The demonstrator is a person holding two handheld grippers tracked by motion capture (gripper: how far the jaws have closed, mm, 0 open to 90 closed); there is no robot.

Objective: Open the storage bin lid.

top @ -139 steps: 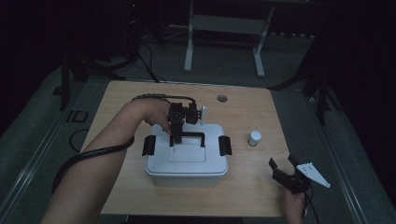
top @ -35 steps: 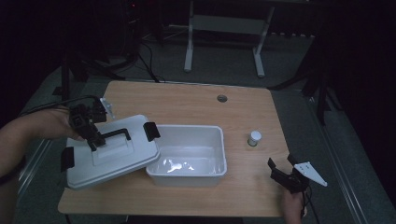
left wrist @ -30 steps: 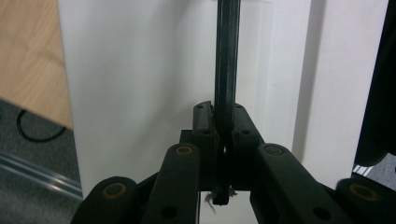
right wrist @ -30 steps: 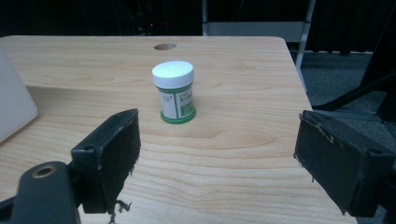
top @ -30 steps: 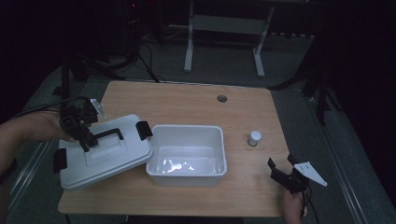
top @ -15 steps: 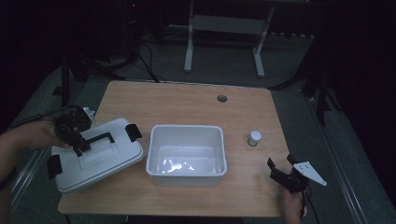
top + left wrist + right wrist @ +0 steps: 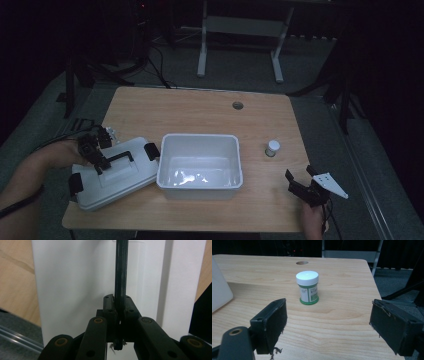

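Note:
A white bin lid (image 7: pixel 112 175) with black clips lies tilted at the table's front left, next to the open white bin (image 7: pixel 200 160). My left gripper (image 7: pixel 98 156) is shut on the lid's black handle (image 7: pixel 120 158). In the left gripper view the jaws (image 7: pixel 119 307) pinch that thin handle (image 7: pixel 121 277) over the white lid (image 7: pixel 75 285). My right gripper (image 7: pixel 300 188) hovers open near the front right corner. In the right gripper view it (image 7: pixel 327 322) faces a small green jar with a white cap (image 7: pixel 308 287), which stands well beyond the jaws.
The jar (image 7: pixel 272 148) stands right of the bin on the wooden table (image 7: pixel 190 110), which has a round hole (image 7: pixel 237 105) at the back. The bin's corner (image 7: pixel 218 287) shows at the left of the right gripper view. Dark floor and stands surround the table.
The left gripper carried the lid off the bin, then left and down to the table's front left edge. The right gripper has stayed put.

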